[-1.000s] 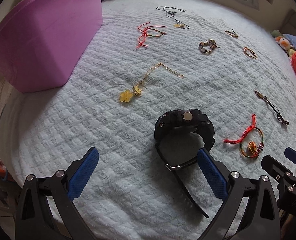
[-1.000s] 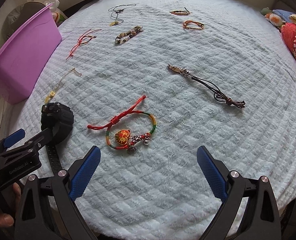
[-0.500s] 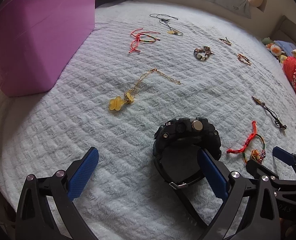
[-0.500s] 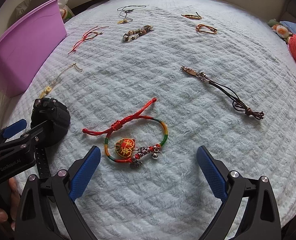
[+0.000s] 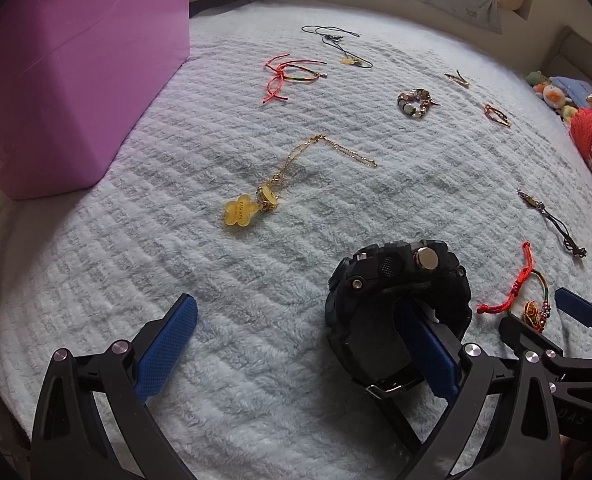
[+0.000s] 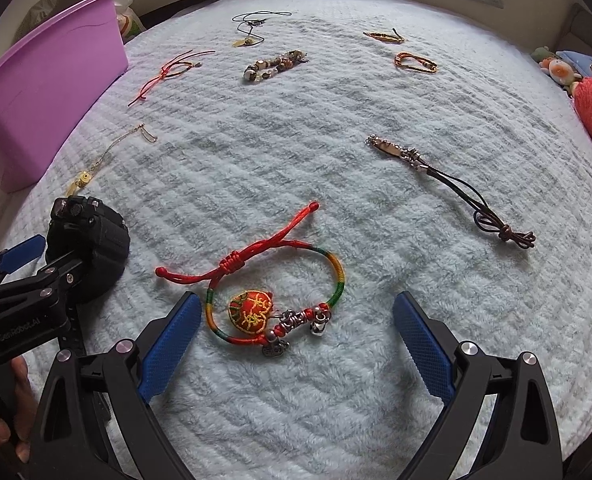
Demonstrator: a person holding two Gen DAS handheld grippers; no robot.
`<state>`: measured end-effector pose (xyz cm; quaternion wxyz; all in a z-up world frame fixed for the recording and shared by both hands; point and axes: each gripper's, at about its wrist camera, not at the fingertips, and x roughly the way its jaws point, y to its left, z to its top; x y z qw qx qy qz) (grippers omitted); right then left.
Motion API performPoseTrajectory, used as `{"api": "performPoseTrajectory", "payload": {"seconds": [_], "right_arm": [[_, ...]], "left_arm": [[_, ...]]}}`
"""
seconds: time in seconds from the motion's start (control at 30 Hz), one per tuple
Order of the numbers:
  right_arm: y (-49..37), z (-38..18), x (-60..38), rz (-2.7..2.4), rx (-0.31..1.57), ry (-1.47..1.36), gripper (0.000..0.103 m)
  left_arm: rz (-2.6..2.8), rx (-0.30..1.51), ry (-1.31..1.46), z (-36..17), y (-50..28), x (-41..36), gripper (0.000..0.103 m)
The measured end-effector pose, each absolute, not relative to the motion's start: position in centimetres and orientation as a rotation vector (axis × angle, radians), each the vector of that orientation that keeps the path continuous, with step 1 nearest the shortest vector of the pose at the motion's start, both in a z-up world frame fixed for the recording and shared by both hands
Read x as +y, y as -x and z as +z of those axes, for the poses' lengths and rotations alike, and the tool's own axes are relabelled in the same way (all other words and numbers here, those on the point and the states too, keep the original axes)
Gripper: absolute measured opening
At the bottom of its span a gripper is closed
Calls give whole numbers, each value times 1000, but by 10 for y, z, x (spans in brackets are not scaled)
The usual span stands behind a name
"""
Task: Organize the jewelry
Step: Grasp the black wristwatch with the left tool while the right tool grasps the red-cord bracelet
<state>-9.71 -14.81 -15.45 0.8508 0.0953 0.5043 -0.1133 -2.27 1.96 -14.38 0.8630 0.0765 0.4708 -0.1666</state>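
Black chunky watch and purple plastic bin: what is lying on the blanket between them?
In the left wrist view, a gold chain necklace with a yellow flower pendant lies between the black chunky watch and the purple plastic bin.

My left gripper's right finger hides the black watch's inner band; purple bin cropped at frame edge.

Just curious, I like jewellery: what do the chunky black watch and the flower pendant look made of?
Black watch: looks like matte resin or rubber, knobbly moulded case, shiny metal button. Flower pendant: translucent yellow, probably plastic or resin, on a fine gold-coloured chain.
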Motion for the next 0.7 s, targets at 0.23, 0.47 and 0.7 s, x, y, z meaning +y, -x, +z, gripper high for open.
{"api": "performPoseTrajectory", "payload": {"seconds": [0.23, 0.47, 0.7], "right_arm": [[91, -159, -143, -268, 1038, -136, 93], [91, -158, -143, -258, 1044, -135, 92], [89, -154, -137, -240, 1046, -137, 77]], "left_arm": [[-375, 947, -131, -149, 24, 22, 98], [-354, 950, -143, -147, 26, 18, 94], [-406, 957, -160, -140, 38, 6, 55]]}}
